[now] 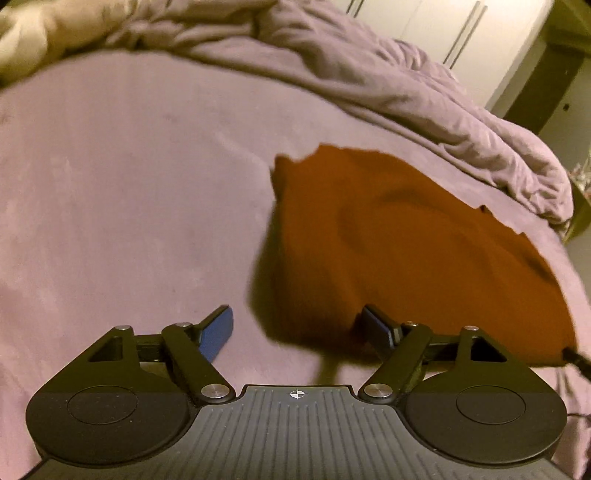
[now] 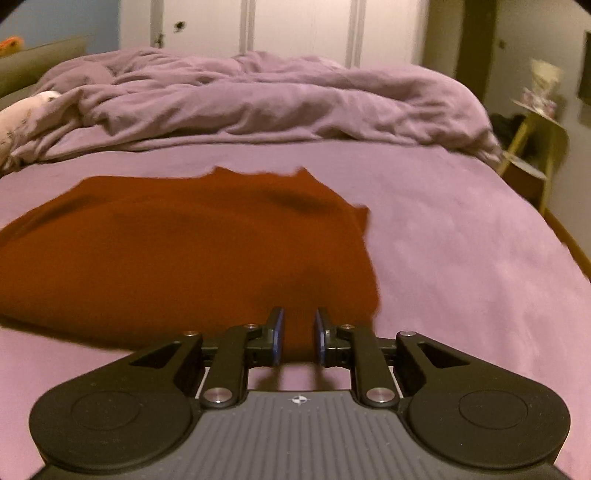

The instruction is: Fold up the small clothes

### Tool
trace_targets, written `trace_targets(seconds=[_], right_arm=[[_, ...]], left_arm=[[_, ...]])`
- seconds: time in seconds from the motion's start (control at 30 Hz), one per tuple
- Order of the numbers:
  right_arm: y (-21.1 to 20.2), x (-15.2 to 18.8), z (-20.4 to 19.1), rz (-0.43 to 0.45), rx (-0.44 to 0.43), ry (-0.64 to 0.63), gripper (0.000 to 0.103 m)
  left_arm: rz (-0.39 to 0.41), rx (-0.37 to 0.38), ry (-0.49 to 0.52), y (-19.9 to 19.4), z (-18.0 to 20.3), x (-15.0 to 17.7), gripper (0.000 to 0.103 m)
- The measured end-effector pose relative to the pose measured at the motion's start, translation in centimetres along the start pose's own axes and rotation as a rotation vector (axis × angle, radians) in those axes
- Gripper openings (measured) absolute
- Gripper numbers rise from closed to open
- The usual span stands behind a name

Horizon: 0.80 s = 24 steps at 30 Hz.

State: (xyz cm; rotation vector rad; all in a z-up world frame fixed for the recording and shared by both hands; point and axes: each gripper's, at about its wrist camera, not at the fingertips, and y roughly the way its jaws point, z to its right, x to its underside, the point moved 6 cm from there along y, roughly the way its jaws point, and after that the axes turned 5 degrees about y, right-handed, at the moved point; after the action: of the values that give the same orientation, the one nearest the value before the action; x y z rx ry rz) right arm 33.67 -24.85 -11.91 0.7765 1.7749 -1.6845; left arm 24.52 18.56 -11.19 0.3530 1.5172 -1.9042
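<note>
A rust-orange garment [image 1: 406, 258] lies on the purple bed sheet [image 1: 129, 184]. Its near left edge seems lifted off the sheet, casting a dark shadow. My left gripper [image 1: 301, 328] is wide open and empty at that near left corner, its right finger against the cloth edge. In the right wrist view the same garment [image 2: 177, 251] spreads left and ahead. My right gripper [image 2: 298, 338] has its jaws narrowed around the garment's near right edge, with cloth between the blue pads [image 2: 277, 332].
A crumpled purple duvet [image 2: 258, 99] is piled across the far side of the bed. White wardrobe doors [image 2: 295, 29] stand behind it. A small yellow side table [image 2: 535, 147] stands off the bed's right side, and a pale pillow [image 2: 22, 118] lies far left.
</note>
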Motion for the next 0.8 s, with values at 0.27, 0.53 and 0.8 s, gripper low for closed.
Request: trace_targets(seconds=[0.27, 0.53, 0.8], right_arm=[[-0.4, 0.6, 3.9, -0.053, 0.063, 0.167, 0.018], [-1.1, 0.1, 3.7, -0.035, -0.053, 0.249, 0.018], [0.6, -0.4, 1.5, -0.025, -0.077, 0.159, 0.018]], left_arm=[[-0.037, 0.112, -0.075, 0.4, 1.1, 0.8, 0.081], [-0.041, 0.123, -0.126, 1.2, 1.8, 0.2, 0.080], [-0.016, 0.141, -0.221, 2.3, 0.9, -0.5, 0.073]])
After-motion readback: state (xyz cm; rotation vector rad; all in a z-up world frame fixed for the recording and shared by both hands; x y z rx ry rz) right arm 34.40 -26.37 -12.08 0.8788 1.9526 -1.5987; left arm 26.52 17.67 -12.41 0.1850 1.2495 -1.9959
